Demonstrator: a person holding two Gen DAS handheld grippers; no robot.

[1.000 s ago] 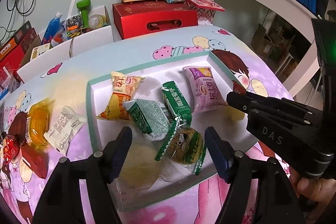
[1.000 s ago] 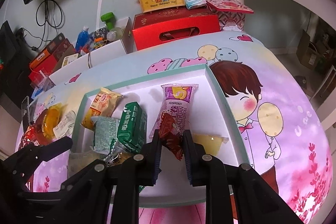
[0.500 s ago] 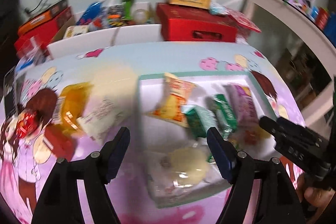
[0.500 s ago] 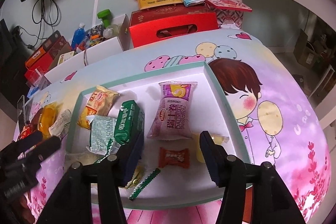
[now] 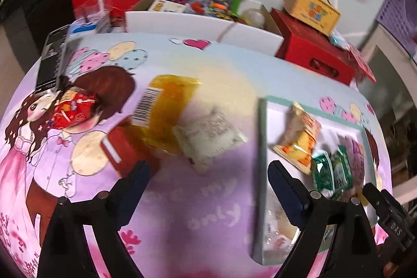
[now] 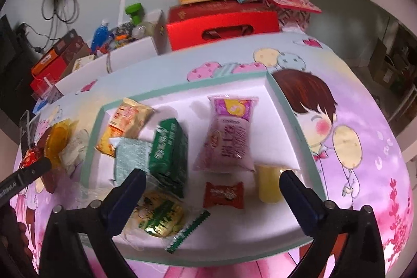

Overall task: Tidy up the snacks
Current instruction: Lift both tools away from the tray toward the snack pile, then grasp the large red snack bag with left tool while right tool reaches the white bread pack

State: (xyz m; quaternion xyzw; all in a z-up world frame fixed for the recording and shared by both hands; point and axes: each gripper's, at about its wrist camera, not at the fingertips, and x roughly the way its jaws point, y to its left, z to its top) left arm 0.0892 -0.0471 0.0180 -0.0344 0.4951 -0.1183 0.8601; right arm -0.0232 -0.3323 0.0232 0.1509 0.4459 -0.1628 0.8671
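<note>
On the left, the left gripper (image 5: 206, 183) hangs over the cartoon-printed tablecloth (image 5: 208, 212) with its jaws having just opened wide and nothing between them. The loose snacks lie ahead of it, outside the tray: a red foil packet (image 5: 74, 108), a dark red pack (image 5: 125, 147), an amber packet (image 5: 166, 106) and a white packet (image 5: 208, 134) that overlaps the amber one. The white packet looks the nearest, so a good pick would likely mean lowering with a finger on each side of its narrow width and closing only on it, without dragging the amber one along.

To the right, the tray (image 6: 292, 121) already holds the gathered snacks. The right gripper (image 6: 211, 180) stands over it, its jaws having just swung fully apart, and the small red candy (image 6: 224, 194) lies free on the tray floor between them. It should lift clear without nudging the candy or the yellow piece (image 6: 268, 184) beside it.

The left view is smeared by motion, so the labels are unreadable and the dark red pack's shape is unclear. The left gripper's near finger partly covers that pack. In the right view, the fingers hide the tray's near corners.
</note>
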